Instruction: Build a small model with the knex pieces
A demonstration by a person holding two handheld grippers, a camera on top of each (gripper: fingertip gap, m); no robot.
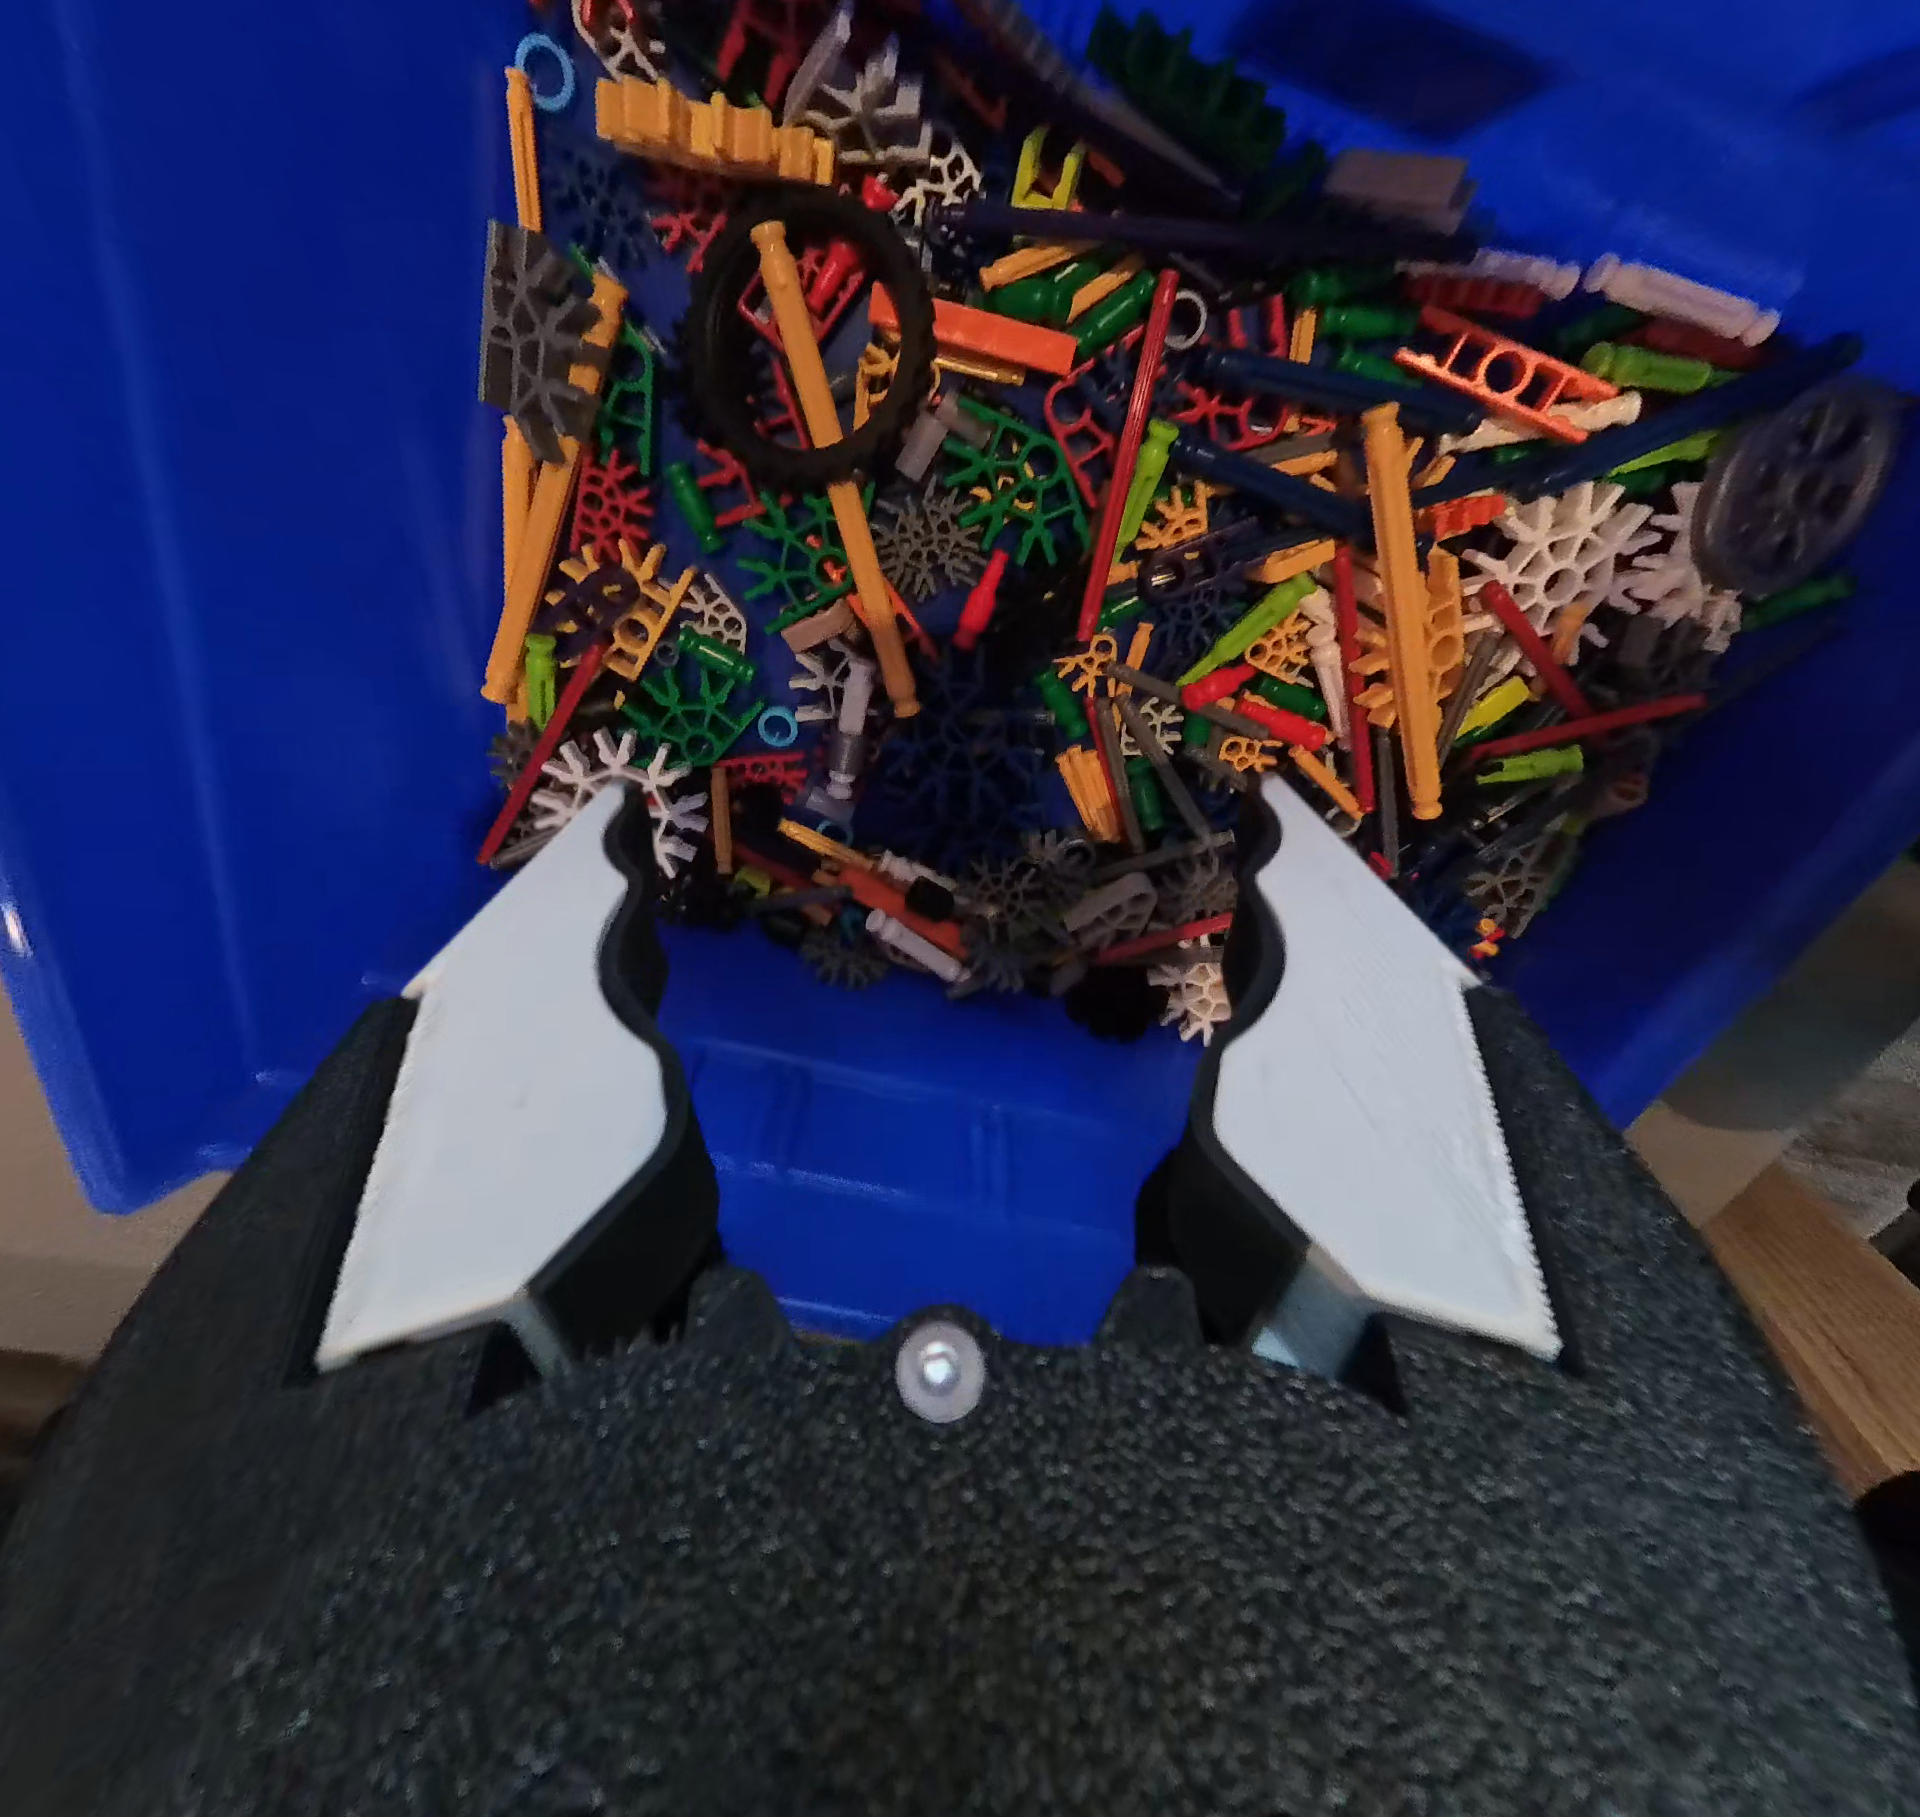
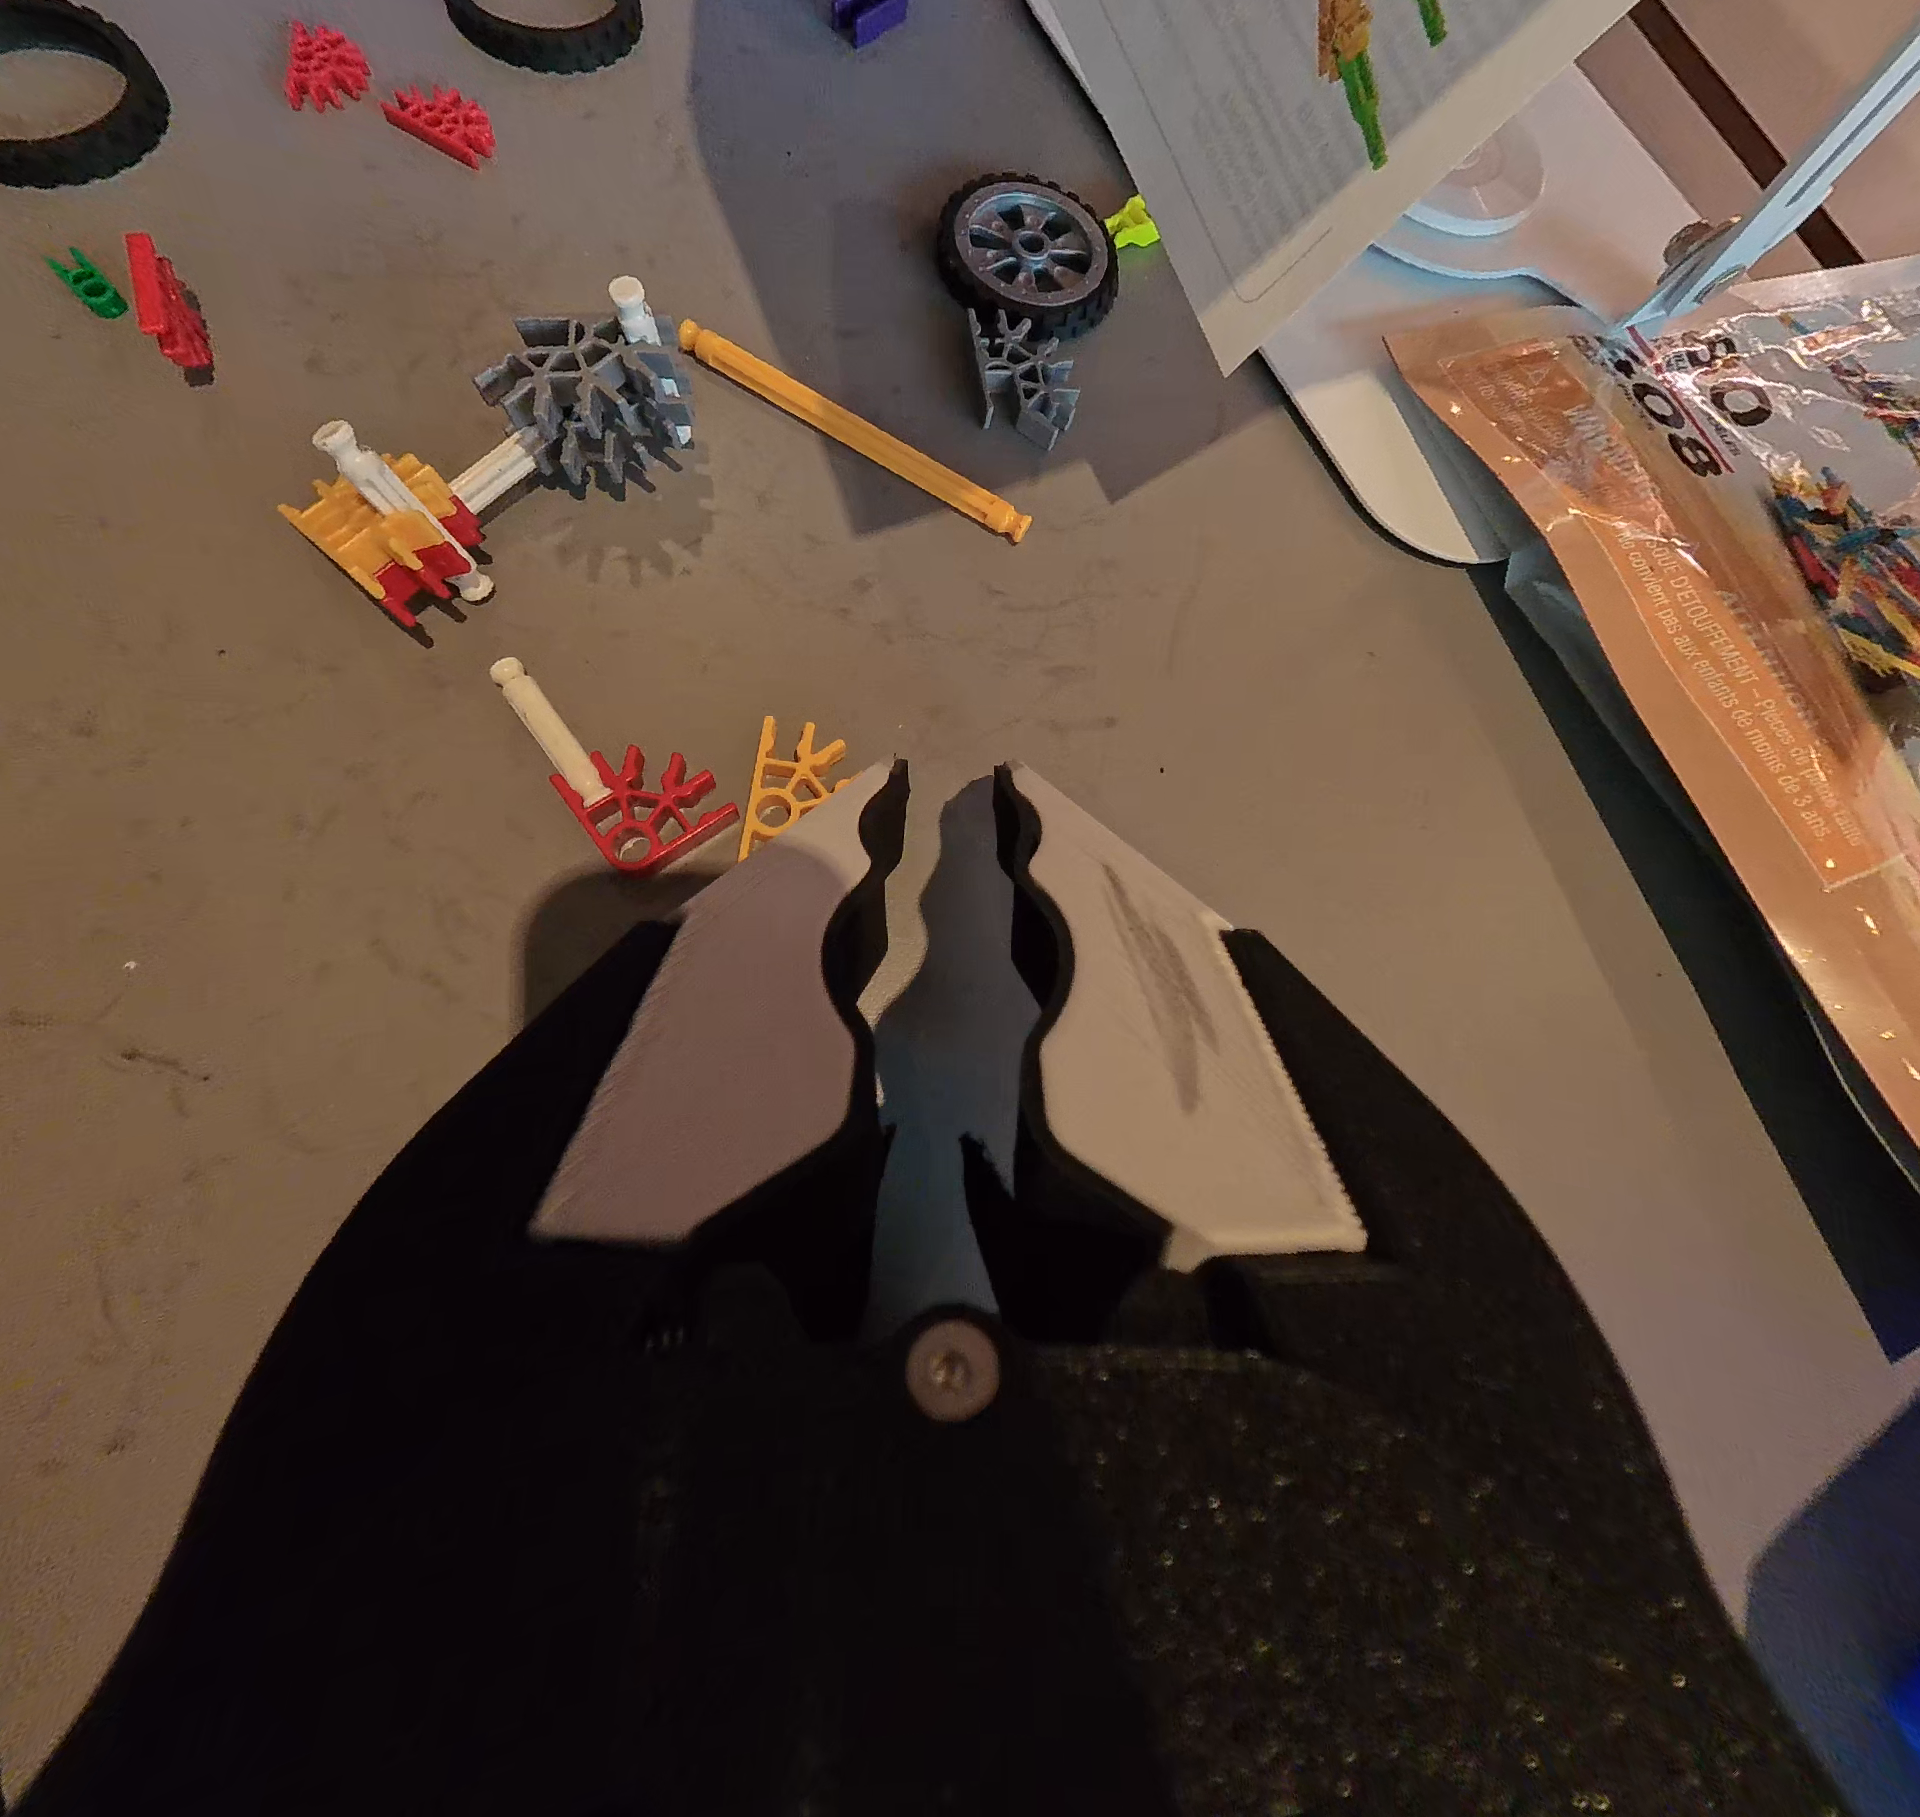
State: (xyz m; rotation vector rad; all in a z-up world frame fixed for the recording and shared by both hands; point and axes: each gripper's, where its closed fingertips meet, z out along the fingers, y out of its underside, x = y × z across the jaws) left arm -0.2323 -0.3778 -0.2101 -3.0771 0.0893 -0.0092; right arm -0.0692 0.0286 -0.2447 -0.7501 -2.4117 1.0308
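Left hand-held gripper [image 1: 940, 832] gaping, empty over blue plastic bin [image 1: 260, 520] | right hand-held gripper [image 2: 945, 780] nearly together, clamps nothing | risk: nudging yellow plastic connector [image 2: 790, 796]

Blue bin [image 1: 260, 520], grey tabletop [image 2: 312, 988]

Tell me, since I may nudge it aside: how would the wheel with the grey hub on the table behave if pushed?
The wheel leans tilted on a grey connector, so a push would probably tip it flat. Its round treaded tyre suggests it could roll if it lands on edge. It looks like small, light plastic, likely sliding easily on the table.
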